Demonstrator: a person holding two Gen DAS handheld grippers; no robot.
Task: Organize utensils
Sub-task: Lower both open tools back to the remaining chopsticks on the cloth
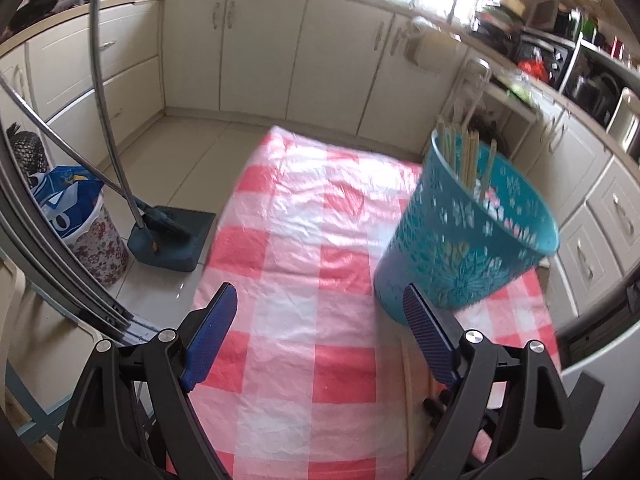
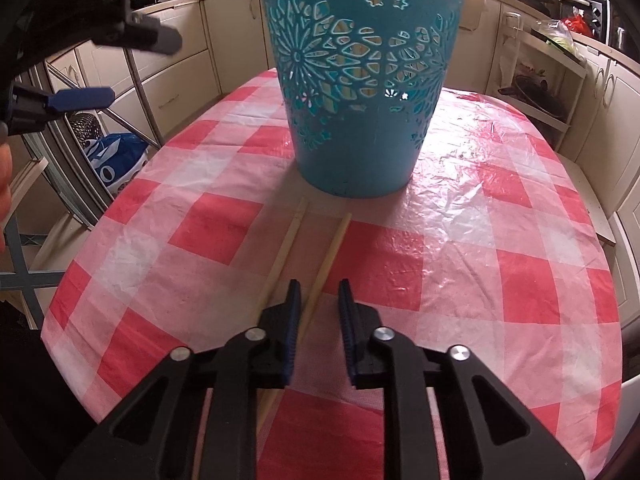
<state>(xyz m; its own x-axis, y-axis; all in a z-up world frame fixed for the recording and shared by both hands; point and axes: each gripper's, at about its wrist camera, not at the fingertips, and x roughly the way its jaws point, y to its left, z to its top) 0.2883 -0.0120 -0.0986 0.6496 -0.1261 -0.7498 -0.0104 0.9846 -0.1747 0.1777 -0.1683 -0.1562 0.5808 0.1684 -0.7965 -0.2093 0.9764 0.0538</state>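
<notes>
**Right claw straddles a chopstick, left claw hangs wide**

From the left wrist I'm looking down over the checked red-and-white tabletop with the left claw spread wide and nothing between its blue pads. The teal basket sits off to the right, its base just behind the right-hand finger, and only this view lets me look in over its rim: a bundle of pale chopsticks stands inside, leaning against the far wall. Also only here are the floor beyond the tabletop, a long-handled dustpan and a floral bin holding a blue bag.

Over to the right wrist, and this one gives me what the left barely shows: two loose chopsticks lying on the cloth in front of the basket. The left chopstick runs past the outside of the claw's left finger. The right chopstick runs straight into the right claw, passing between the two pads, close to the left one. The jaws stand narrow, with a gap visible on either side of the stick; I see no pad pressing on it. Both far tips end just short of the basket's base, not touching it. The basket stands upright, dead ahead of the claw. At upper left, the other claw hovers above the tabletop edge, jaws apart.
</notes>
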